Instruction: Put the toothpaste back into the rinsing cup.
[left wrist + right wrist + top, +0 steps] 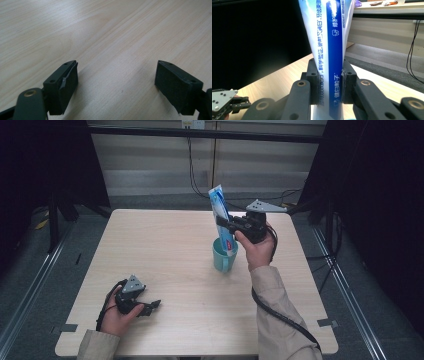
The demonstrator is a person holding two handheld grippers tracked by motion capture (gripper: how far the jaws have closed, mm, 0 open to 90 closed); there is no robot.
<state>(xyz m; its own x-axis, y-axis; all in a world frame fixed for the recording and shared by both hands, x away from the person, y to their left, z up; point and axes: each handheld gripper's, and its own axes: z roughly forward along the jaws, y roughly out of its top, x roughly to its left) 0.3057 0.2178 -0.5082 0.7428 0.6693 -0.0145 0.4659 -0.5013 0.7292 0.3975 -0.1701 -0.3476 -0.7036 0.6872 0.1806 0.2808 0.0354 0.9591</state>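
A blue and white toothpaste tube (222, 217) stands upright with its lower end inside a teal cup (223, 256) on the wooden table (165, 245). My right gripper (224, 222) is shut on the tube's middle, above the cup. In the right gripper view both pads press the tube (329, 55) from either side. My left gripper (152, 306) rests low on the table near the front left, open, with nothing between its jaws. In the left gripper view its fingers (66, 85) stand wide apart over bare wood.
The table's front edge runs just below the left hand. Dark curtains stand at both sides, and cables hang at the back wall (192, 165). The left half of the table (140, 250) is bare wood.
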